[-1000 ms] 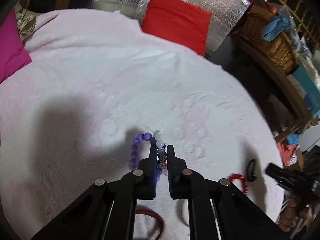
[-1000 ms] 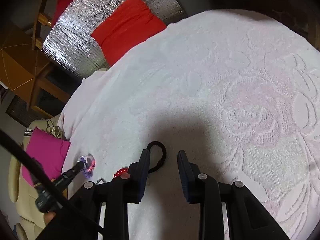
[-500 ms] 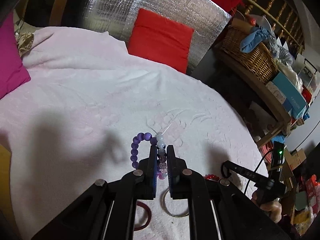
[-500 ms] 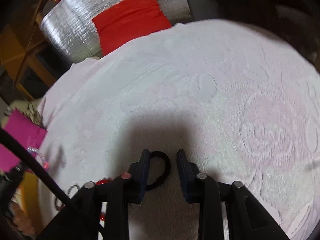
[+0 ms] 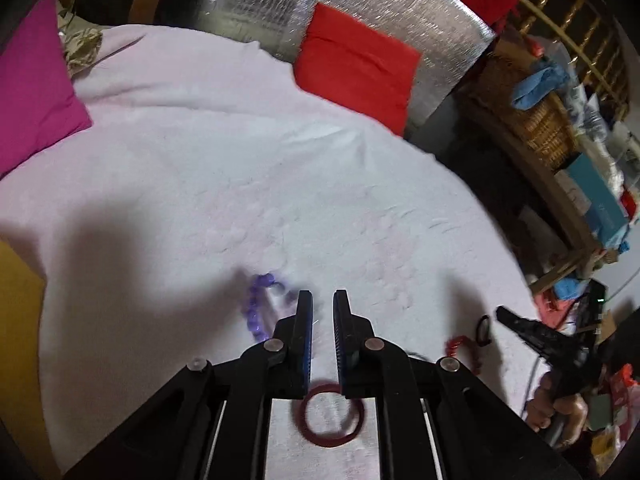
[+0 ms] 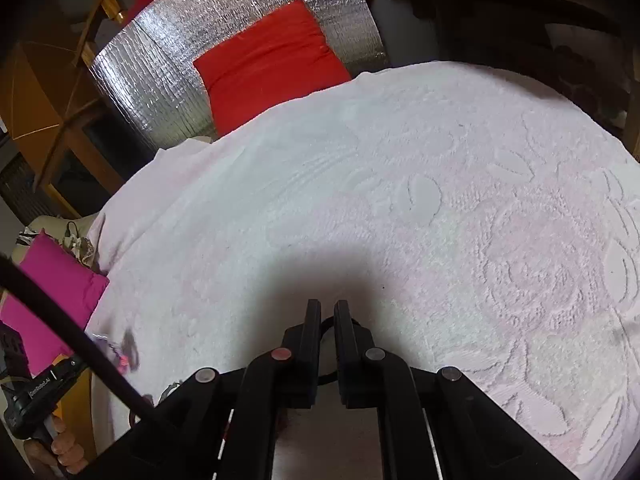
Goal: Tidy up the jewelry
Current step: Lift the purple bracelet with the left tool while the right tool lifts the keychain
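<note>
My left gripper [image 5: 322,294] is shut above the pale pink cloth [image 5: 240,168]. A purple bead bracelet [image 5: 256,308], blurred, swings out to the left of its left finger; the hold is hard to make out. Under that gripper lies a dark red bangle [image 5: 328,416]. My right gripper [image 6: 327,304] is shut on a black elastic loop [image 6: 326,322] that shows between its pads. In the left wrist view the right gripper [image 5: 500,314] sits at the far right with the black loop [image 5: 484,328] at its tip, next to a red bead bracelet [image 5: 456,344].
A red cushion [image 5: 356,68] leans on a silver foil panel [image 5: 392,8] beyond the cloth. A magenta cushion [image 5: 32,100] lies at the left edge. A wicker basket [image 5: 532,120] and boxes crowd a shelf on the right. A hand [image 5: 556,412] grips the right tool.
The right jaws have closed onto the black loop. The left gripper has shifted over the cloth; the purple bracelet now swings left of its fingers, and the dark red bangle lies between its arms.
</note>
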Action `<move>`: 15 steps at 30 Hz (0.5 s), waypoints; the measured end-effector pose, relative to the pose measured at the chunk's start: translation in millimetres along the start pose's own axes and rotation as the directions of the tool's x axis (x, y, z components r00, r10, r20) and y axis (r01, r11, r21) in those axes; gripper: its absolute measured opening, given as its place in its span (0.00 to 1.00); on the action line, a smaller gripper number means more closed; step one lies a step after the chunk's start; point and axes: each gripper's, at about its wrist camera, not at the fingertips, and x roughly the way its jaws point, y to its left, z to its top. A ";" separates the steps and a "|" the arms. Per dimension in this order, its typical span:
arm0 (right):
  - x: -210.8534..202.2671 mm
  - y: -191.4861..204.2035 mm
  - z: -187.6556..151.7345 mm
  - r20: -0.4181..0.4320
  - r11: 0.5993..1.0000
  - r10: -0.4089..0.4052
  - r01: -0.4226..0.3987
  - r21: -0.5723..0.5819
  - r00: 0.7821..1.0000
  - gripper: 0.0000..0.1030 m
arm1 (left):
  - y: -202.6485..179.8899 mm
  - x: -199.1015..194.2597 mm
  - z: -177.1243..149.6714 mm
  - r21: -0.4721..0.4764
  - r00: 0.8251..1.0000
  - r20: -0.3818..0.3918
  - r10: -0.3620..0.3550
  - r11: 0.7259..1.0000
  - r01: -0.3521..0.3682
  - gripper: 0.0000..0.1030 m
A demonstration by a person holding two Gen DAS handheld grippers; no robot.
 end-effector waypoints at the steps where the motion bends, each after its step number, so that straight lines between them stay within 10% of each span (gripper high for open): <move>1: -0.6 0.1 0.1 0.004 1.000 0.003 -0.003 0.005 1.000 0.07 | -4.0 -4.5 1.6 0.017 0.999 0.022 -0.026 1.000 0.026 0.10; 5: -1.3 1.0 2.6 0.019 1.000 0.005 -0.005 0.022 1.000 0.07 | -9.2 -16.4 3.9 0.047 0.996 0.081 -0.040 0.998 0.036 0.29; 15: 7.7 -4.2 4.4 -0.014 0.999 -0.004 0.005 0.040 1.000 0.07 | 15.5 25.3 -6.9 -0.007 0.985 -0.066 0.159 0.987 -0.160 0.33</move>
